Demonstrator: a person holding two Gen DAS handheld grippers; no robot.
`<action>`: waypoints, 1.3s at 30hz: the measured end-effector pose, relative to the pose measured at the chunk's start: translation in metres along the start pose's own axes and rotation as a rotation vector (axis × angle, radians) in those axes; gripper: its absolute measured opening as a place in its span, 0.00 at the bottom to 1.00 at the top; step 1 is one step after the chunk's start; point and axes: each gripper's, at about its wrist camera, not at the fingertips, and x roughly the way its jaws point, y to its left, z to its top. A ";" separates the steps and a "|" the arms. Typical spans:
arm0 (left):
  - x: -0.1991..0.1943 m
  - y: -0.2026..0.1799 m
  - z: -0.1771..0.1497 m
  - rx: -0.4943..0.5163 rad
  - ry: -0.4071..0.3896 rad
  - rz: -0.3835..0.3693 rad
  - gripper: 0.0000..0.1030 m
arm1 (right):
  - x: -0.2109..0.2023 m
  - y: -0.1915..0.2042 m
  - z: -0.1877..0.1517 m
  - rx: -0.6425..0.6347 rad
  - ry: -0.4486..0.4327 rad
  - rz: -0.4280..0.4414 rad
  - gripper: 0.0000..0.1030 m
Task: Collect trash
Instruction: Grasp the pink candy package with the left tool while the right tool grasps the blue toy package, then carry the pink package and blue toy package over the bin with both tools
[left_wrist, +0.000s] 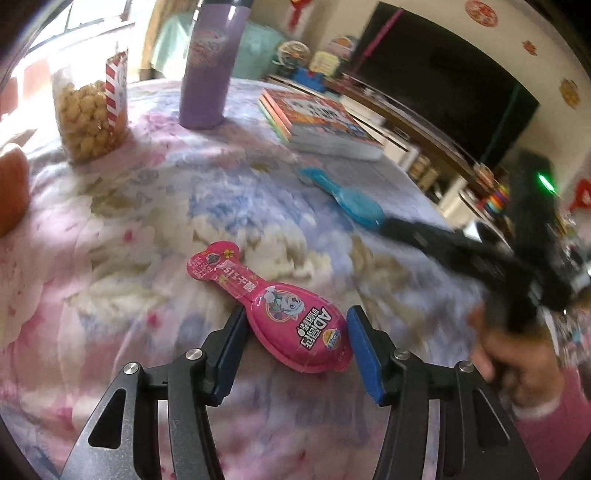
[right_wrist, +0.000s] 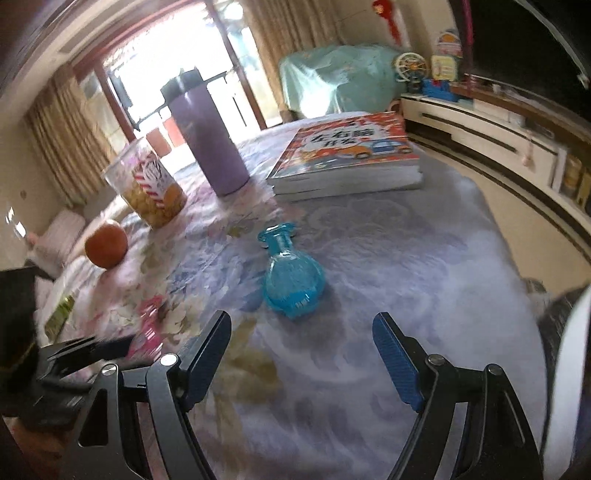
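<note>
Left gripper (left_wrist: 295, 343): fingers spread, straddling the wide end of the pink wrapper (left_wrist: 280, 314); pads not pressed on it.
Right gripper (right_wrist: 301, 354): fingers spread, empty, pointed at the blue wrapper (right_wrist: 290, 277), which lies just ahead of the tips.
Surface: floral cloth (left_wrist: 147, 229), soft and wrinkled; both wrappers lie flat on it.
Risk, pinch: closing low may gather cloth with the pink wrapper and drag the cover.
Risk, slip: glossy domed plastic may squirt out from between the pads if gripped off-centre.
Risk, collision: the two grippers work near each other; a wide swing could knock one into the other.
Bystanders: purple bottle (left_wrist: 208, 70), snack jar (left_wrist: 90, 110), books (left_wrist: 317, 122), orange (right_wrist: 106, 243); well apart, not trash.
</note>
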 end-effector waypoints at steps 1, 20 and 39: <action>-0.001 0.001 -0.002 0.012 0.010 -0.003 0.52 | 0.007 0.003 0.003 -0.011 0.011 -0.006 0.78; -0.004 -0.023 -0.026 -0.001 -0.090 0.145 0.53 | -0.006 0.003 -0.009 0.052 0.005 -0.127 0.47; -0.026 -0.104 -0.053 0.131 -0.075 0.009 0.52 | -0.129 -0.022 -0.097 0.247 -0.097 -0.082 0.47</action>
